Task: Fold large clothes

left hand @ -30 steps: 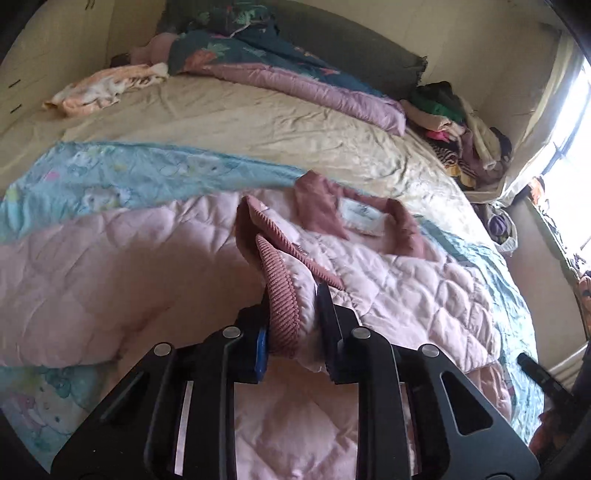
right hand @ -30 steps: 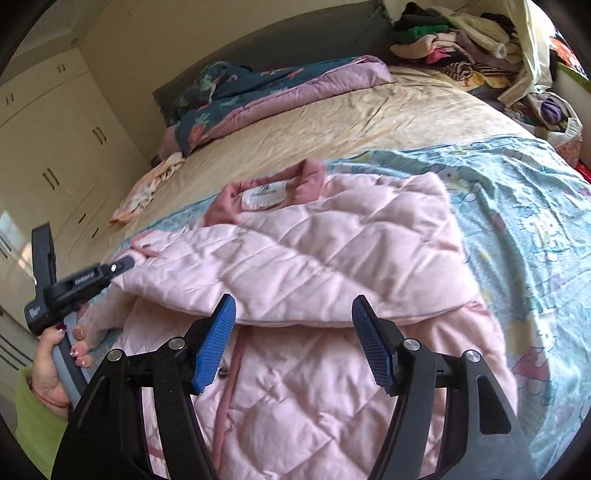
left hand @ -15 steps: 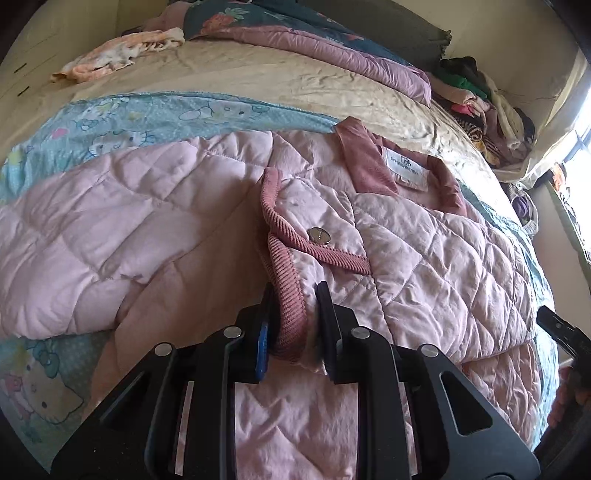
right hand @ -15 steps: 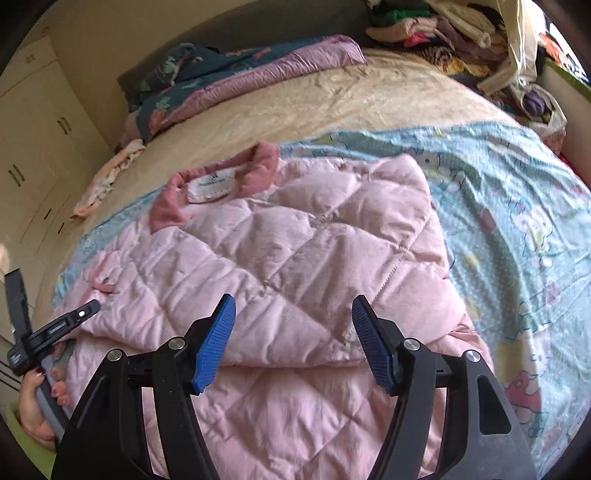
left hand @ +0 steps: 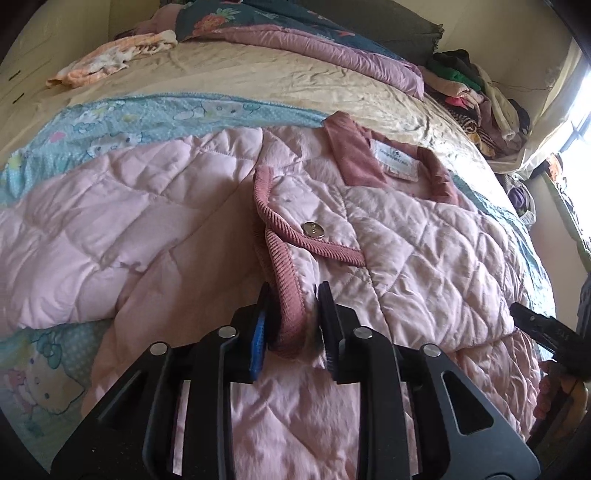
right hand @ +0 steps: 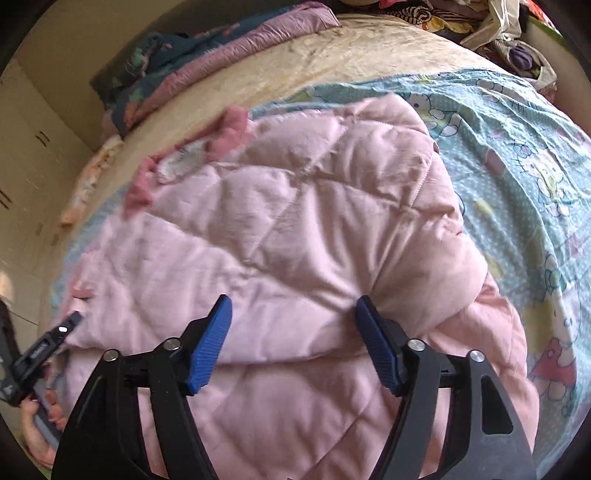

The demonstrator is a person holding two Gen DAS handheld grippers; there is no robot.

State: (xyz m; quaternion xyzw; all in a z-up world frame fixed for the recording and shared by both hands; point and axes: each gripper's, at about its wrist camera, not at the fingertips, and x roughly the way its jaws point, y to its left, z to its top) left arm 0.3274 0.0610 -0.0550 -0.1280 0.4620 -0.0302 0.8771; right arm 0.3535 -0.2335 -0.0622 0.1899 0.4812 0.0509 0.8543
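Left sleeve: a quilted pink sleeve (left hand: 122,218) lies spread across the left side of the bed, over the blue cartoon-print sheet (left hand: 122,122).
Left gripper: the left gripper (left hand: 293,291) points down at the pink quilted jacket (left hand: 424,258); its jaws are opening, and the ribbed dark-pink cuff (left hand: 286,288) sits between them, with the right-hand pad a little clear of the cloth.
Cuff: the cuff and its sleeve end rest on the jacket's front, just below a round metal snap button (left hand: 313,229).
Collar: the dark-pink collar (left hand: 354,155) with a white label (left hand: 395,162) lies at the jacket's far end, toward the beige bedspread (left hand: 258,74).
Jacket, place: it lies flat on the bed, over the cartoon-print sheet, collar away from the person.
Right gripper: the right gripper (right hand: 293,306) hovers low over the folded-over right side of the jacket; its jaws are opening, stand wide apart, and clasp nothing, though puffy pink fabric bulges between the blue pads (right hand: 210,343).
Hand: in the right wrist view a hand (right hand: 40,424) holding the other gripper's handle shows at the lower left edge.
Far side: a folded floral quilt (left hand: 295,33) lies at the head of the bed, and a heap of clothes (left hand: 476,96) sits at the right.
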